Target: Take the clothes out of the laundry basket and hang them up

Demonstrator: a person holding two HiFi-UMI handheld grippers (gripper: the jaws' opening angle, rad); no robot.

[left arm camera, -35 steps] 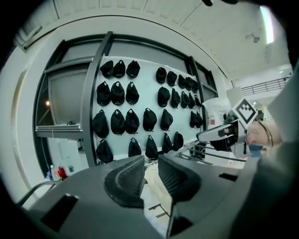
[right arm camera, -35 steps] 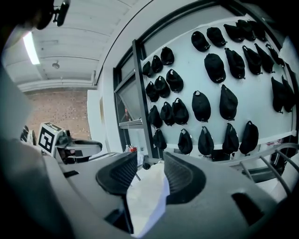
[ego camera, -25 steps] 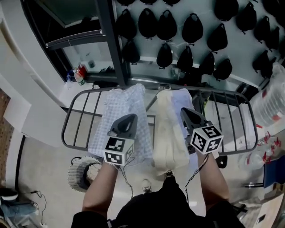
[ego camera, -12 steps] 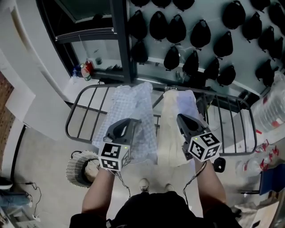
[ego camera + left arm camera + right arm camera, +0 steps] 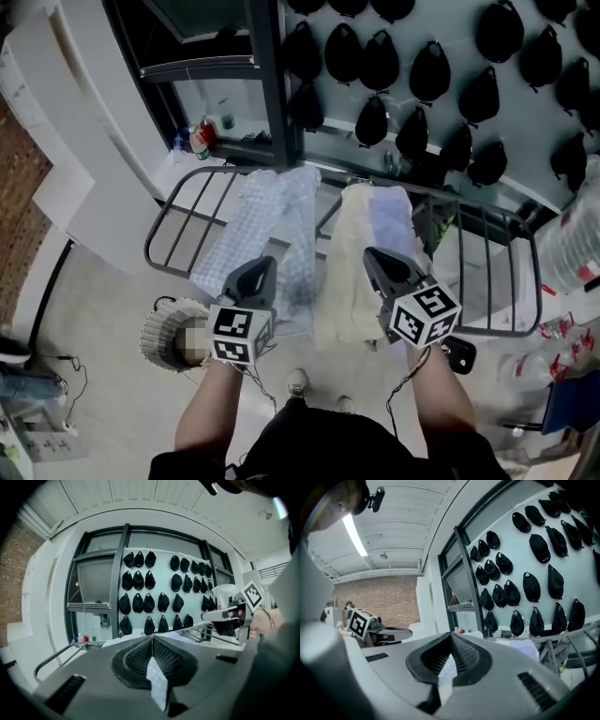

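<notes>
In the head view, above a grey drying rack (image 5: 184, 223): left gripper (image 5: 264, 268) and right gripper (image 5: 374, 257) side by side, well apart, both pointing towards the rack. Clenched tight, each of them, nothing grasped, no cloth touched. Draped over the rack's bars: a pale blue checked cloth (image 5: 270, 225) under the left gripper, a cream cloth (image 5: 349, 267) under the right one, a white cloth (image 5: 390, 220) just beside the cream one. Down at lower left on the floor, a round woven laundry basket (image 5: 161, 330); cannot tell what lies inside. On the wall beyond, rows of black caps (image 5: 380, 61); on the sill, small bottles (image 5: 198, 141).

In the left gripper view: jaws pressed together, ribbed pads meeting along one line, empty. Beyond the tips, a strip of pale cloth on the rack, and at the right edge the right gripper with its marker cube.

In the right gripper view: jaws likewise closed on nothing. Past them, the white cloth on the rack's bars, and at left the left gripper, level.
</notes>
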